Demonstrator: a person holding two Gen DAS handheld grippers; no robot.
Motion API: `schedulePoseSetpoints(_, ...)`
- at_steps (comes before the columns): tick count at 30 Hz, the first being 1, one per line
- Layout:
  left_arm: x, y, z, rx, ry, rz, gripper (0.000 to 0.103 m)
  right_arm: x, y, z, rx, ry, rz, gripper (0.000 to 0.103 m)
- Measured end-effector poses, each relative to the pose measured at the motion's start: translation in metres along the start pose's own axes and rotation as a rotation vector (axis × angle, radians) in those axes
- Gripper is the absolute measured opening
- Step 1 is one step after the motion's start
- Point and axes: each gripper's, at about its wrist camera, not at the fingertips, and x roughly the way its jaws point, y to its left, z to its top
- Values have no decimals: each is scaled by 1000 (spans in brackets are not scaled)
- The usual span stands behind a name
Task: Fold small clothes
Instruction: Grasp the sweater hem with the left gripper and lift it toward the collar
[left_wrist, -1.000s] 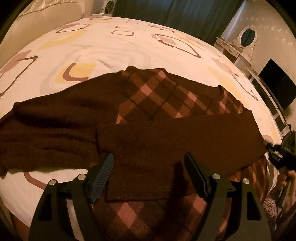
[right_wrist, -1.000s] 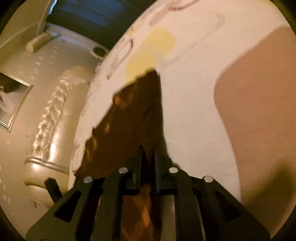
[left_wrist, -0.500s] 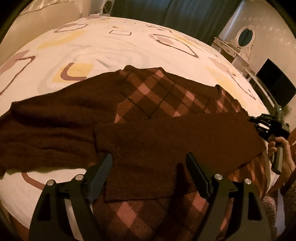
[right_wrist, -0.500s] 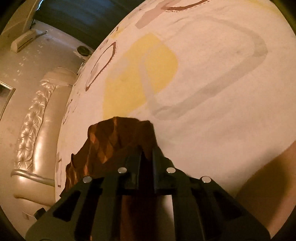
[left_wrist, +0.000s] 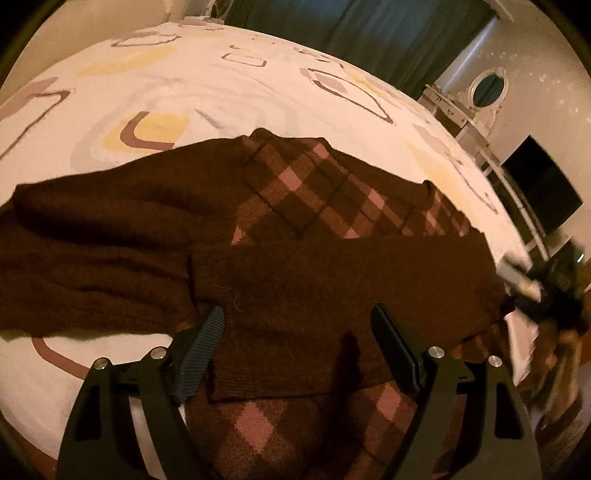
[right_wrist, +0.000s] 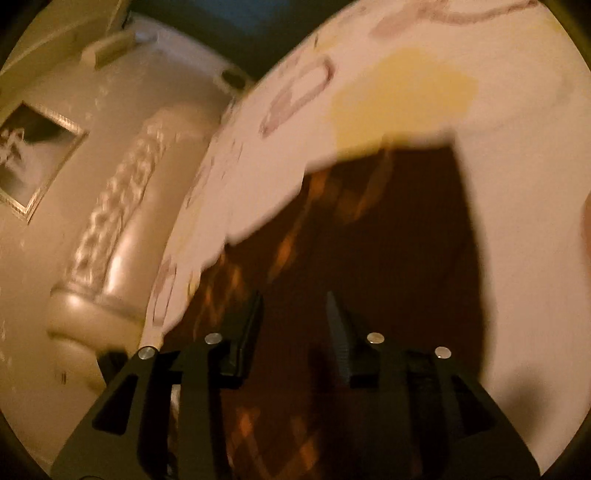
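A dark brown sweater (left_wrist: 303, 206) with a pink diamond pattern lies spread on the bed. One sleeve (left_wrist: 332, 288) is folded across its body; the other sleeve (left_wrist: 92, 236) stretches left. My left gripper (left_wrist: 299, 328) hovers open just above the folded sleeve, with nothing between its fingers. In the right wrist view, blurred, my right gripper (right_wrist: 293, 314) is over the sweater (right_wrist: 388, 240). Its jaws are opening and no cloth is pinched between them. The right gripper (left_wrist: 546, 291) shows as a blur at the sweater's right edge in the left wrist view.
The bed sheet (left_wrist: 207, 96) is white with yellow and mauve shapes. A padded headboard (right_wrist: 110, 221) and a framed picture (right_wrist: 33, 147) stand beyond the bed. A vanity with an oval mirror (left_wrist: 487, 88), a dark screen (left_wrist: 539, 192) and dark curtains (left_wrist: 351, 26) lie to the right.
My right gripper was shut on the sweater's cloth and has let it go; its jaws have parted and it has swung back over the sweater. The left gripper has stayed open in place.
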Motion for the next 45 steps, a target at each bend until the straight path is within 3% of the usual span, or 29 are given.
schedulePoseSetpoints(2, -4, 6, 2, -37, 0, -35, 81, 19, -7, -13, -2, 57, -53, 35)
schedulePoseSetpoints(8, -46, 23, -2, -66, -67, -95, 81, 20, -12, -12, 27, 61, -38, 34)
schedulePoseSetpoints(14, -120, 102, -36, -84, -146, -56, 81, 23, -12, -13, 50, 52, -35, 36)
schedulePoseSetpoints(16, -137, 138, -48, -138, -131, -32, 81, 26, -9, -12, 52, 48, -37, 38)
schedulePoseSetpoints(19, -169, 203, -73, -299, -189, 34, 81, 26, -6, -12, 50, 45, -40, 44)
schedulePoseSetpoints(21, -184, 249, -91, -442, -220, 5, 81, 26, -6, -12, 47, 46, -44, 48)
schedulePoseSetpoints(23, -196, 289, -109, -565, -278, 28, 81, 27, -4, -11, 40, 44, -53, 50)
schedulePoseSetpoints(27, -194, 333, -121, -669, -325, 44, 80, 29, 1, -11, 33, 39, -68, 54)
schedulePoseSetpoints(35, -162, 351, -107, -670, -344, 21, 80, 34, 4, -11, 58, 31, -67, 54)
schedulePoseSetpoints(39, -168, 363, -115, -708, -390, -34, 80, 34, 4, -11, 57, 30, -68, 54)
schedulePoseSetpoints(45, -174, 363, -126, -708, -397, -77, 44, 36, 3, -10, 58, 24, -71, 54)
